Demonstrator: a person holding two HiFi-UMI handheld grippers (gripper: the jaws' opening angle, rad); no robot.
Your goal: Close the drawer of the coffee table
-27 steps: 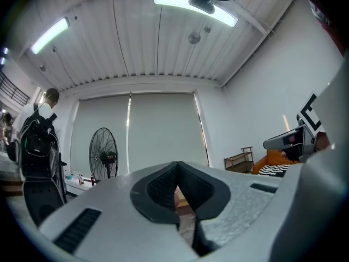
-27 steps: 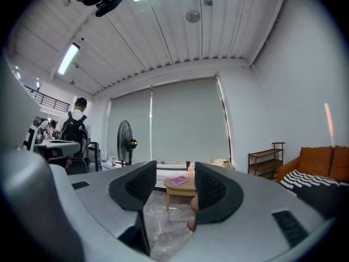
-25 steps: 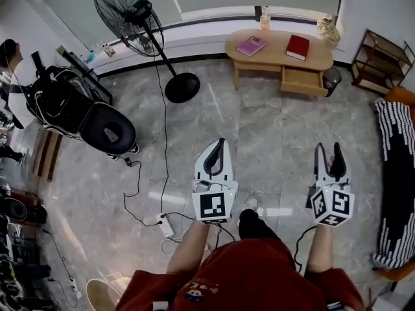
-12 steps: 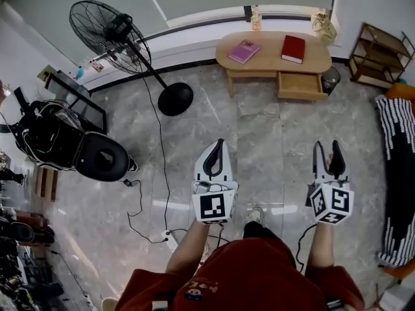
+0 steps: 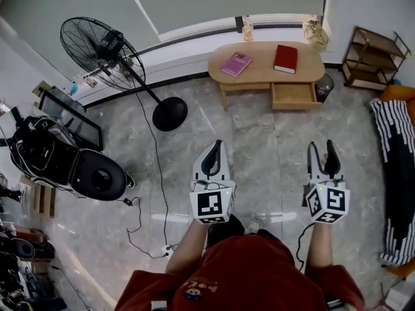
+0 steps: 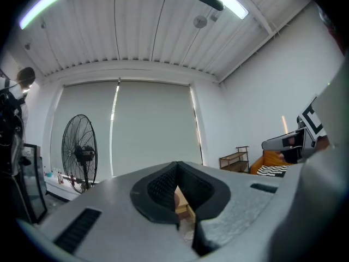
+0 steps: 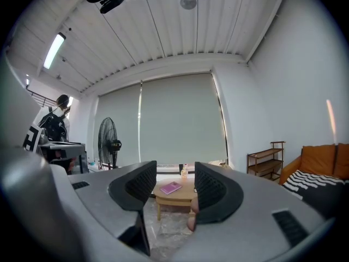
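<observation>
The oval wooden coffee table (image 5: 262, 76) stands by the far wall, with a pink book (image 5: 236, 64) and a red book (image 5: 285, 58) on top. Its drawer (image 5: 295, 96) is pulled out toward me on the right side. Both grippers hang level over the marble floor, well short of the table. My left gripper (image 5: 213, 149) has its tips touching and nothing in it; in the left gripper view (image 6: 177, 168) a sliver of the table shows through the loop. My right gripper (image 5: 322, 149) is open and empty, and the right gripper view (image 7: 175, 173) frames the table (image 7: 175, 196) between its jaws.
A standing fan (image 5: 97, 44) with a round base (image 5: 170, 113) is at the far left, its cable (image 5: 146, 193) running across the floor. A black machine (image 5: 65, 164) sits left. A wooden shelf (image 5: 373, 60) and a sofa with a striped blanket (image 5: 395, 173) line the right side.
I and both grippers have moved forward toward the coffee table, which now sits lower and nearer in the head view. Neither gripper's jaws have changed.
</observation>
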